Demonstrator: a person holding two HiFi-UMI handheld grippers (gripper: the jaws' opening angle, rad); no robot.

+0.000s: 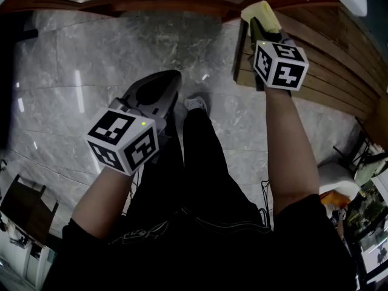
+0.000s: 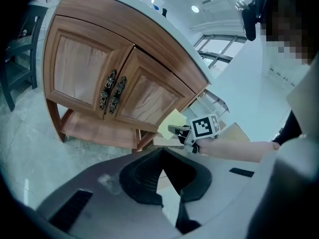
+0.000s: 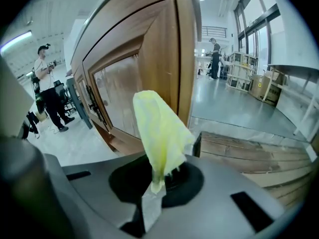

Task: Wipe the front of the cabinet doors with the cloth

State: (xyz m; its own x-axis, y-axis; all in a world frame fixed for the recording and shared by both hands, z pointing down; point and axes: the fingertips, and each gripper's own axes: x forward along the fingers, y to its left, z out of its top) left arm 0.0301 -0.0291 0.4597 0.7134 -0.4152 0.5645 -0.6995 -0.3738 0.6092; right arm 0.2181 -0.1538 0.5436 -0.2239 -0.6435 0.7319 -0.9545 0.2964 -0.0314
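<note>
**Left gripper** (image 1: 159,88): hangs low over the grey marble floor (image 1: 91,53), well clear of the cabinet. Jaws clenched tip to tip, nothing between them. Idle.

**Cabinet doors:** a wooden pair under the white top (image 2: 130,3). The left door (image 2: 79,71) and right door (image 2: 147,93) meet at two ornate dark metal handles (image 2: 112,92), below the middle of the top's front edge.

**Cloth** (image 3: 159,133): pale yellow, bunched to an upright peak. It sits below the top's front right corner, by the corner post beside the right door. Contact with the wood cannot be confirmed.

**Right gripper** (image 3: 158,180): raised, grasping the cloth's lower end.

**Slatted wooden platform** (image 1: 327,65): on the floor beyond the top's right edge.

**Step in hand (judged):** bringing the cloth onto the right door, with wiping barely begun.
- Swing left so the cloth's broad side lies flat on the panel, since the narrow peak gives little contact.
- Stroke from the corner post towards the handles and skirt their relief.
- Hold the grip firm and keep the hard jaw tips off the wood.

**Writing:** no brand, label or lettering legible. The gripper cubes carry only black-and-white square markers.
</note>
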